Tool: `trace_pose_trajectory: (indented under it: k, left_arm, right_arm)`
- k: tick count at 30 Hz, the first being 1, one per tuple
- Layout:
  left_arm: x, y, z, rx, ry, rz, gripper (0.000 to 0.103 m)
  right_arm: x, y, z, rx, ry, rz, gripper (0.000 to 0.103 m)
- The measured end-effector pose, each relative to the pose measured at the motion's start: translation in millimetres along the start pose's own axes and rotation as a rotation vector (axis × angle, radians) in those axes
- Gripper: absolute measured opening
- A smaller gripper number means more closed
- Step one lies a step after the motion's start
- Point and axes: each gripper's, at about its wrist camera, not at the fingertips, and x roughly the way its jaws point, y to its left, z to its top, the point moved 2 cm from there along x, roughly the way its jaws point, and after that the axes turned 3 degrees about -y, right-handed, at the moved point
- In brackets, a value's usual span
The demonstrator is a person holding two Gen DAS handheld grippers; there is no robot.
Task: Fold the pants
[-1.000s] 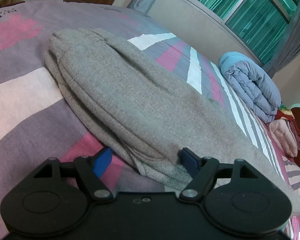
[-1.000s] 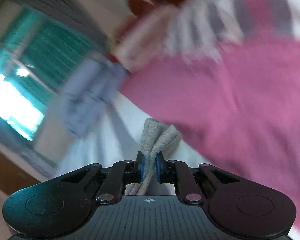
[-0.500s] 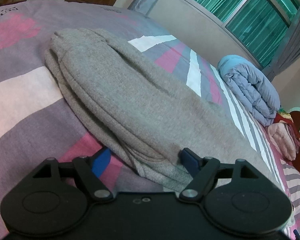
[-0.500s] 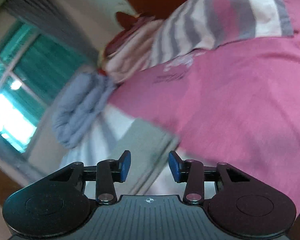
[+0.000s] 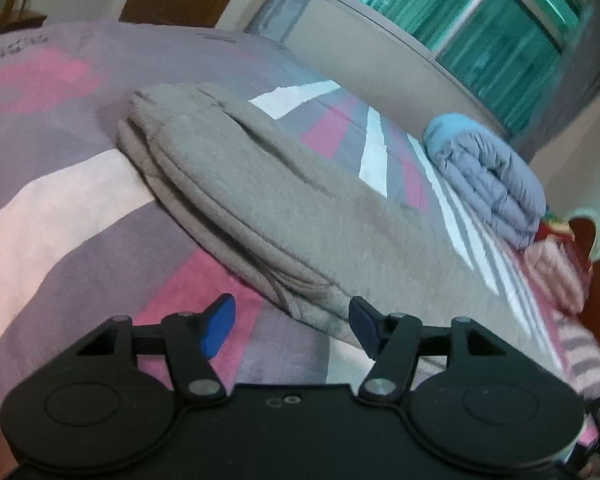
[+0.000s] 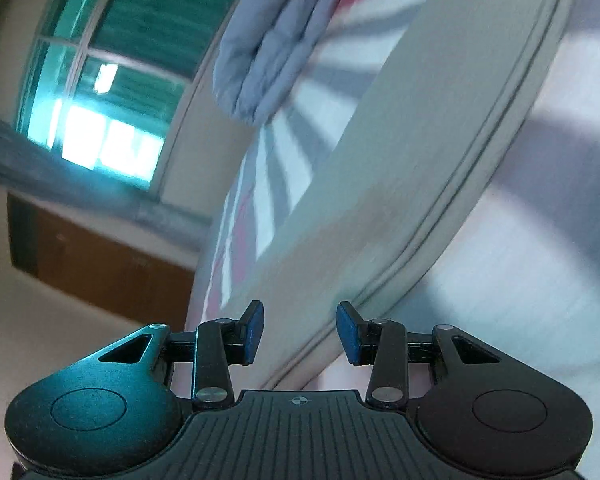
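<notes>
Your left gripper (image 5: 290, 326) sits low over the bed (image 5: 60, 208), just short of the near end of the grey pants (image 5: 284, 200). Its jaws are closing, still about half apart; the blue pads (image 5: 216, 330) flank the hem of the pants but do not press on it. The left pad is over the pink and purple cover, the right pad over the grey cloth edge.

The pants lie folded lengthwise into a long band on the bed. In the left wrist view the band runs from 6 o'clock, near your jaws, up to about 11 o'clock, where it ends in a rounded, bunched end. Stacked layer edges show along its left side.

Your right gripper (image 6: 300, 334) has its jaws moderately apart and empty. The pads (image 6: 348, 334) frame the pants (image 6: 420, 140) with a clear gap on both sides; no cloth is pinched. In this tilted, motion-blurred view the band runs from 6 o'clock up to 1 o'clock, layer edges on its right side.

A rolled blue-grey quilt (image 5: 488, 184) lies on the bed at 2 o'clock in the left view, well apart from the pants, under the window (image 5: 480, 24). Pinkish folded bedding (image 5: 556, 272) sits just beyond it at 3 o'clock.
</notes>
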Motion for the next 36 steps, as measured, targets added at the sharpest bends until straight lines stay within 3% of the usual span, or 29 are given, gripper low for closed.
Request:
trace_pose_trajectory:
  k: [11, 15, 16, 17, 18, 20, 23, 27, 30, 31, 32, 36]
  left_arm:
    - [3.2, 15.5, 1.1, -0.058, 0.014, -0.062, 0.058]
    - [2.7, 18.3, 0.5, -0.073, 0.015, -0.074, 0.058]
    - [2.7, 18.9, 0.4, -0.076, 0.015, -0.075, 0.058]
    - [3.0, 19.4, 0.2, -0.079, 0.016, -0.077, 0.058]
    - [3.0, 19.8, 0.1, -0.081, 0.017, -0.078, 0.058]
    - [2.8, 21.6, 0.1, -0.083, 0.018, -0.082, 0.058]
    - [3.3, 21.8, 0.5, -0.081, 0.019, -0.081, 0.058]
    - [3.2, 18.9, 1.1, -0.073, 0.019, -0.070, 0.058]
    - [-2.6, 20.8, 3.6, -0.078, -0.012, -0.057, 0.058]
    - [-6.1, 23.5, 6.2, -0.081, -0.034, -0.048, 0.058]
    - [-9.8, 26.4, 8.8, -0.081, -0.057, -0.033, 0.058]
    - [-18.8, 40.4, 27.0, -0.075, -0.150, 0.047, 0.057]
  right_arm:
    - [56.8, 12.9, -24.6, 0.092, 0.134, -0.042, 0.042]
    - [71.6, 16.2, -24.9, 0.097, 0.131, -0.041, 0.041]
    - [70.7, 13.2, -23.9, 0.120, 0.120, -0.037, 0.036]
    - [72.2, 11.2, -23.8, 0.128, 0.111, -0.044, 0.015]
    - [75.5, 10.2, -24.9, 0.126, 0.116, -0.065, 0.006]
    - [74.3, 13.0, -27.6, 0.093, 0.111, -0.072, 0.004]
    - [53.9, 27.6, -34.3, 0.017, 0.062, -0.003, 0.004]
    - [67.1, -2.8, -39.7, 0.054, 0.118, -0.082, 0.002]
    - [65.4, -4.6, -34.7, 0.102, 0.140, -0.047, 0.010]
    - [60.4, -1.5, -32.0, 0.095, 0.146, -0.039, 0.020]
    - [53.3, 3.6, -29.2, 0.055, 0.151, -0.031, 0.033]
    - [33.2, 26.9, -20.5, -0.180, 0.173, -0.019, 0.036]
